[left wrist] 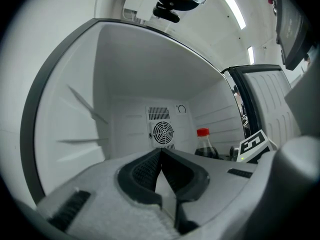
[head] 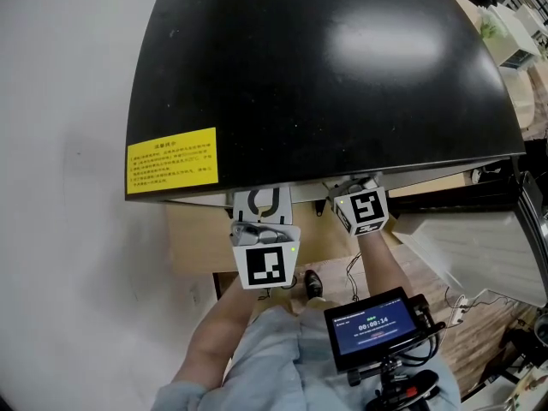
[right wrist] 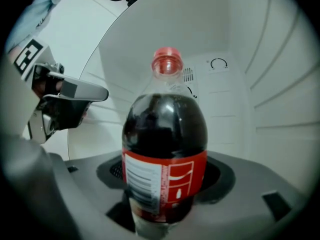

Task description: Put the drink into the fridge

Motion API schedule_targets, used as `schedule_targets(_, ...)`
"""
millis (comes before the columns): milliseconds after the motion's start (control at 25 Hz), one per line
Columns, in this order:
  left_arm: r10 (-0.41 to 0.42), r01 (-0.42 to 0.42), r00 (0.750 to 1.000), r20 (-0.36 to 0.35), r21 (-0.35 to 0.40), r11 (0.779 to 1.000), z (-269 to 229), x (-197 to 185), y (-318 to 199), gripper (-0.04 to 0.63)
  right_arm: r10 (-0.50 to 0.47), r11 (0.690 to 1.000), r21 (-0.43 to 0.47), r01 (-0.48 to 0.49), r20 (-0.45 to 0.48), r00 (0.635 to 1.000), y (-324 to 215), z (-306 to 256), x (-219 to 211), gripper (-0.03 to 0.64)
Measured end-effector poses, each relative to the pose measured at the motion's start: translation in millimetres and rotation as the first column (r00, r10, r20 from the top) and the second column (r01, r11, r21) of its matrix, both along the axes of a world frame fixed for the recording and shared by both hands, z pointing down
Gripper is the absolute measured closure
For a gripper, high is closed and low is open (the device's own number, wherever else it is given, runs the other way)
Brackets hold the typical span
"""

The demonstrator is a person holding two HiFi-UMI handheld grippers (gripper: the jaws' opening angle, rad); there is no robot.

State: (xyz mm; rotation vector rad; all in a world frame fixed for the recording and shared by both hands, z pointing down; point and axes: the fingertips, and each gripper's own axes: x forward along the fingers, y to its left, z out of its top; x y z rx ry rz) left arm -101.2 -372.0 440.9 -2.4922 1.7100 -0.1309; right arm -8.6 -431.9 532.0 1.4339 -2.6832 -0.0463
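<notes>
A cola bottle (right wrist: 165, 129) with a red cap and red label stands upright between the jaws of my right gripper (right wrist: 166, 178), whose pads press on its lower body. The bottle is inside the white fridge; its foot is hidden by the jaws. The left gripper view shows the same bottle (left wrist: 202, 145) at the right, beside the right gripper's marker cube (left wrist: 254, 145). My left gripper (left wrist: 161, 151) is shut with nothing in it and points level into the fridge, left of the bottle. In the head view only the two marker cubes (head: 265, 266) (head: 364, 211) show below the fridge's black top (head: 325, 67).
A round fan grille (left wrist: 163, 132) sits on the fridge's back wall. The fridge door (left wrist: 272, 104) stands open on the right. A yellow label (head: 171, 157) is on the black top's front edge. A small screen (head: 377, 324) hangs at the person's chest above the wooden floor.
</notes>
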Motion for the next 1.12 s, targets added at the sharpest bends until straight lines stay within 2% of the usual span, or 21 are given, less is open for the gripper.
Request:
schedule_targets(240, -0.007, 0.007, 1.000, -0.010, -0.013, 1.000, 4.8, 2.5, -5.4, 0.586, -0.001, 1.000, 0.003, 0.001, -0.016, 1.000, 0.5, -1.3, 0.3, 0.282)
schedule_targets(360, -0.010, 0.009, 1.000, -0.022, -0.012, 1.000, 5.6, 6.5, -11.0, 0.587, 0.007, 1.000, -0.004, -0.007, -0.010, 1.000, 2.1, -2.5, 5.3, 0.250)
schedule_targets(1120, -0.039, 0.039, 0.998, -0.046, -0.011, 0.999, 16.4, 18.1, -21.7, 0.586, 0.012, 0.998, -0.058, -0.013, -0.019, 1.000, 60.8, 23.6, 27.3, 0.244)
